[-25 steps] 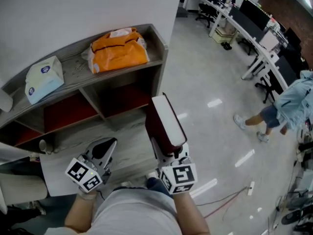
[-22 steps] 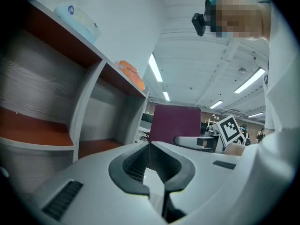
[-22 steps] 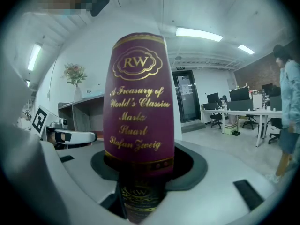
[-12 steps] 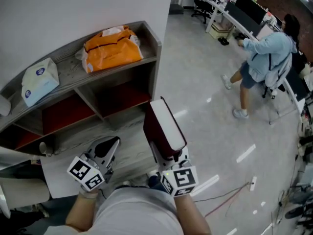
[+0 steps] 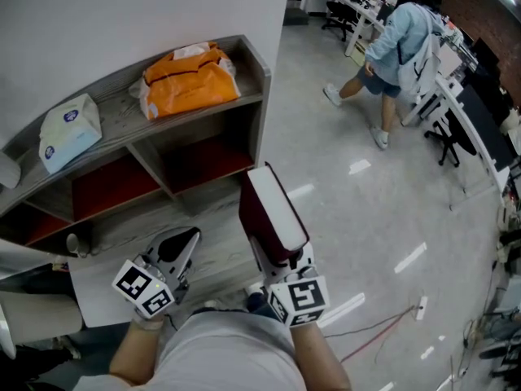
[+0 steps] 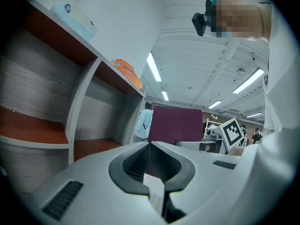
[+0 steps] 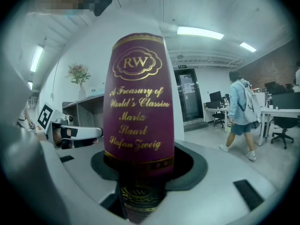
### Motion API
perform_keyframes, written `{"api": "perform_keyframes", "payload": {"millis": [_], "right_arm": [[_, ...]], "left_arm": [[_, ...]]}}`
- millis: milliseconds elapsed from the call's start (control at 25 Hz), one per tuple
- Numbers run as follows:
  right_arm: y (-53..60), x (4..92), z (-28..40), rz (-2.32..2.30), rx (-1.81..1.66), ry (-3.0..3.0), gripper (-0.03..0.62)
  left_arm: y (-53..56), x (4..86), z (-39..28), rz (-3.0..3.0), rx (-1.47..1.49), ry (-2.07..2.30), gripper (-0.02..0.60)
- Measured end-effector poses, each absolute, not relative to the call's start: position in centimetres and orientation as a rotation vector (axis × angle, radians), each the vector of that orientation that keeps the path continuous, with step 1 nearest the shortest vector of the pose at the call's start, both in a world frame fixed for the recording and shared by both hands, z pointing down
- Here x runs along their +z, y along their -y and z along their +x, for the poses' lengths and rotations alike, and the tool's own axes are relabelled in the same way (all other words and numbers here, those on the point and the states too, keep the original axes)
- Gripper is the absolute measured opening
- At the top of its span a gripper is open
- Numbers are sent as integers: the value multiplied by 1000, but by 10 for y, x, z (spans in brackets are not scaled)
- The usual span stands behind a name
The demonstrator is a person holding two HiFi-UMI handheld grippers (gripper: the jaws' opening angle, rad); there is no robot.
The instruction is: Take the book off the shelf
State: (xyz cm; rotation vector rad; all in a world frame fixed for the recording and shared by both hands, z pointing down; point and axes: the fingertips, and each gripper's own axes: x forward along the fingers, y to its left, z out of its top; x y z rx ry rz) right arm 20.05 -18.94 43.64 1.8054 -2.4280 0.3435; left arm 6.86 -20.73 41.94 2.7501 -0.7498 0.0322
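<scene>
A maroon book (image 5: 273,214) with white page edges stands clear of the grey shelf (image 5: 122,119), out to its right, above the lower ledge. My right gripper (image 5: 282,261) is shut on its lower end. In the right gripper view the book's spine (image 7: 139,102) with gold lettering fills the gap between the jaws. My left gripper (image 5: 181,247) hangs left of the book, over the shelf's lower ledge, shut with nothing in it. In the left gripper view its jaws meet (image 6: 150,146), and the book's cover (image 6: 176,123) shows beyond.
An orange bag (image 5: 191,80) and a pale tissue pack (image 5: 69,133) lie on the shelf's top board. Open cubbies with red backs sit below. A person (image 5: 399,35) walks across the floor at the far right, near desks. A cable (image 5: 383,328) lies on the floor.
The book and both grippers have barely moved. The person in the background has walked from the right side towards the far desks.
</scene>
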Motion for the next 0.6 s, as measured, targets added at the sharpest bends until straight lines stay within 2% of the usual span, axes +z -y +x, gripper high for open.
{"api": "perform_keyframes", "payload": {"millis": [600], "right_arm": [[186,437,196,1781,340,2438,230]], "left_arm": [[199,417,62,2751,38,775,17]]}}
